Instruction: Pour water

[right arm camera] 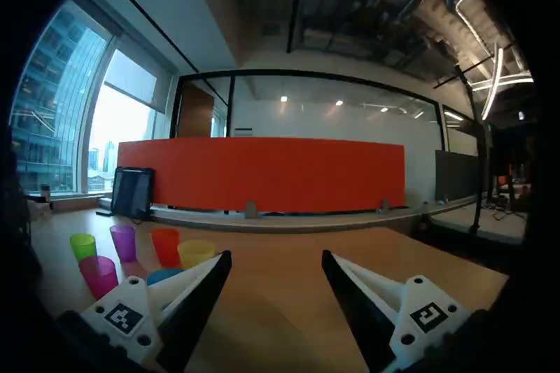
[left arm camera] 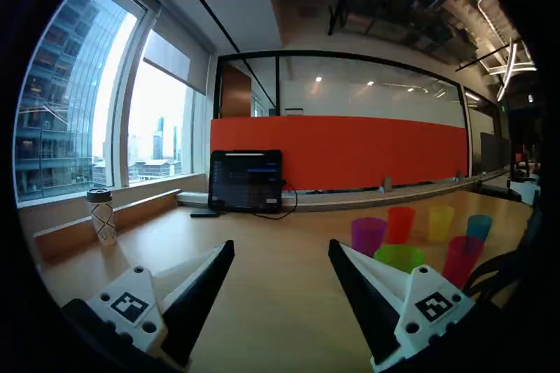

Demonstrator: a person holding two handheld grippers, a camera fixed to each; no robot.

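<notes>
At the bottom of the left gripper view, left hand-held gripper [left arm camera: 280, 244] has its fingers apart with nothing between them, over the bare wooden worktop [left arm camera: 280, 317]. Just past its right finger stand six plastic cups in a loose cluster, all upright: green cup [left arm camera: 399, 257] and pink cup [left arm camera: 462, 258] nearest, then purple cup [left arm camera: 369, 234], orange cup [left arm camera: 400, 224], yellow cup [left arm camera: 440, 222] and blue cup [left arm camera: 479, 227] in a row behind. Can't tell whether any holds water. Far left, a patterned bottle [left arm camera: 102, 216] with a dark lid stands upright on the wooden ledge [left arm camera: 143, 208] under the window [left arm camera: 77, 114], well apart from the cups. Farther back a dark screen [left arm camera: 246, 180] is propped at the worktop's rear edge, with an orange partition [left arm camera: 364, 152] behind it. Right gripper view: right hand-held gripper [right arm camera: 275, 255] is also apart and holds nothing, over the worktop. The cup cluster sits low on its left side, with the blue cup partly hidden behind the left finger.
</notes>
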